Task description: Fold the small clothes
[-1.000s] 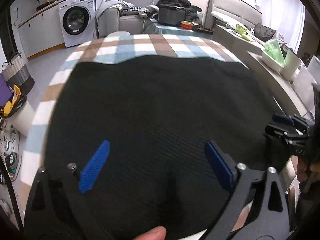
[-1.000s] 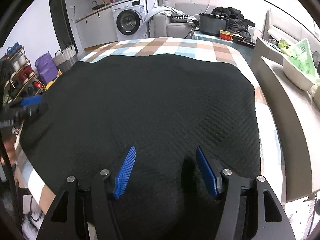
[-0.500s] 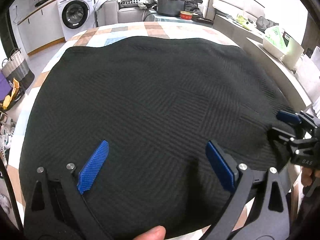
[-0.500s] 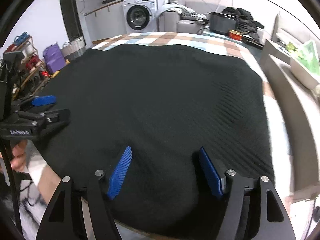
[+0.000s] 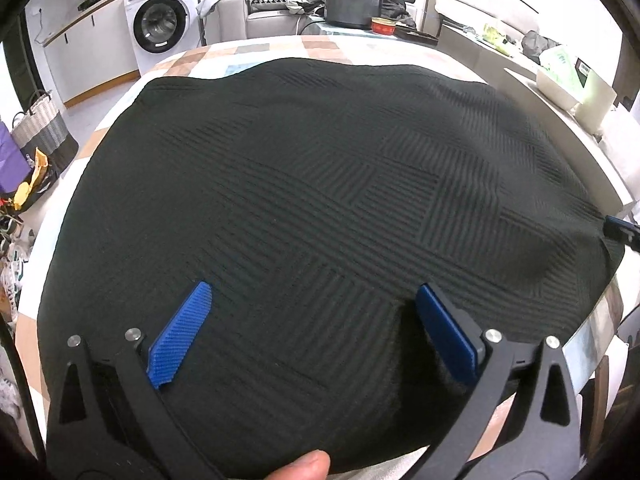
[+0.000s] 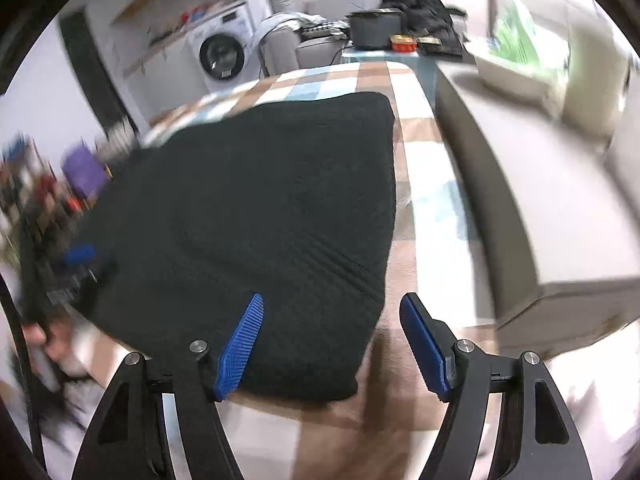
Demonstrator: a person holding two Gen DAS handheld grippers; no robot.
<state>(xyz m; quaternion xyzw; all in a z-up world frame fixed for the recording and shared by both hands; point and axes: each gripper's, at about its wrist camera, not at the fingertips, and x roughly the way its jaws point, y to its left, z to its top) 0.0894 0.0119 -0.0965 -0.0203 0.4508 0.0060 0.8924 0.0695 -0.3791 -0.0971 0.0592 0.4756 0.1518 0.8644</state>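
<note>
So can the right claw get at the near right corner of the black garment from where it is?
Probably yes. The right claw is open, the black garment's near right corner lies between its pads, and nothing covers that edge on the checked tablecloth.

No text can be read anywhere; the washing machine (image 5: 162, 26) at far left bears a small label on its door and print on its panel, both too small to make out.

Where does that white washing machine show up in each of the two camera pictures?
Left wrist view: the washing machine stands at the upper left, behind the checked table.
Right wrist view: it stands at the upper middle-left, blurred.
Shared landmark: the black cloth spread on the table fills the middle of both pictures.
</note>
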